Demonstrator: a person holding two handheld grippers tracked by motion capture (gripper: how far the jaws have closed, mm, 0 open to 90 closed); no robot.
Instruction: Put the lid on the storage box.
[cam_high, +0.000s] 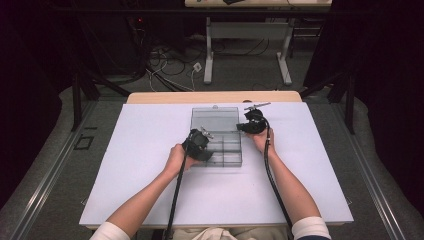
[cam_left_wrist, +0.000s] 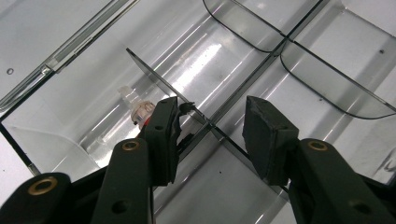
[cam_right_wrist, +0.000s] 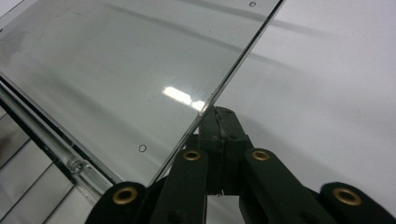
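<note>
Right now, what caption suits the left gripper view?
Left claw straddling a thin divider inside the clear compartment box.

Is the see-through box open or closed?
Open. The clear compartment box has its lid folded back flat on the table, and the dividers inside lie uncovered.

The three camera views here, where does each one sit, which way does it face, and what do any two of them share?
High view: above the person's side, looking forward and down on the white table; both forearms, left gripper, right gripper.
Left gripper view: on the left gripper, looking down into the clear box; jaws apart astride a divider.
Right gripper view: on the right gripper, facing the open lid; jaws shut at its edge.
Shared: high and left gripper views both show the box's compartments.
</note>
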